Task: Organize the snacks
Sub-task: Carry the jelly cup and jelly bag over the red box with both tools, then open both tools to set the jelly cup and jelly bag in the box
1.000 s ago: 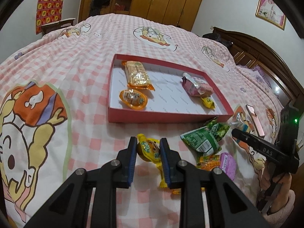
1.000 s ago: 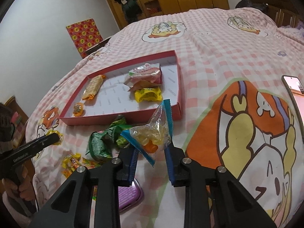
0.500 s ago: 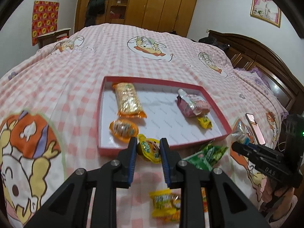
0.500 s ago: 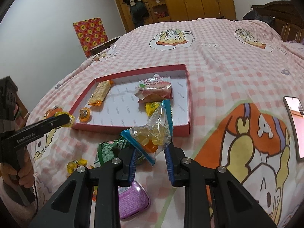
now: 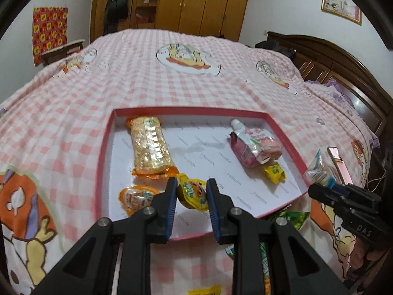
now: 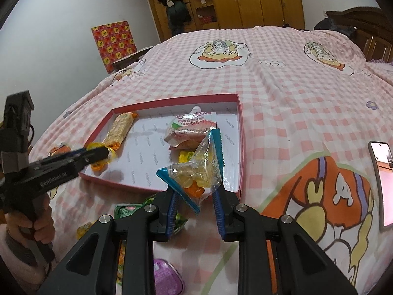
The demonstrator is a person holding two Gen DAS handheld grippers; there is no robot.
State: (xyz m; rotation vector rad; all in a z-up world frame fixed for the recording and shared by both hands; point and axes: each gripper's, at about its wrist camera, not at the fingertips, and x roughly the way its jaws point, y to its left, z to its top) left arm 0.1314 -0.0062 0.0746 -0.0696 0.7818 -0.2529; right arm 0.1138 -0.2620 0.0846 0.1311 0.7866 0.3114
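A shallow red tray [image 5: 105, 145] with a white floor lies on the pink checked bed. In it are a long gold snack bar [image 5: 149, 147], an orange jelly cup [image 5: 133, 196], a pink pouch [image 5: 255, 147] and a small yellow candy [image 5: 274, 173]. My left gripper [image 5: 191, 193] is shut on a yellow jelly cup [image 5: 192, 193], held over the tray's near part. My right gripper [image 6: 195, 191] is shut on a clear blue-edged candy bag [image 6: 196, 172], held above the tray's near right corner [image 6: 239, 191].
Loose snacks lie on the bed in front of the tray: a green packet [image 6: 127, 211], yellow candies [image 6: 84, 229] and a purple case [image 6: 167, 277]. A phone [image 6: 382, 167] lies at the right. A dark wooden headboard [image 5: 343, 68] borders the bed's right side.
Both grippers have moved forward with their snacks. The left one now holds the yellow jelly cup over the tray; the right one has brought the candy bag up to the tray's near edge.
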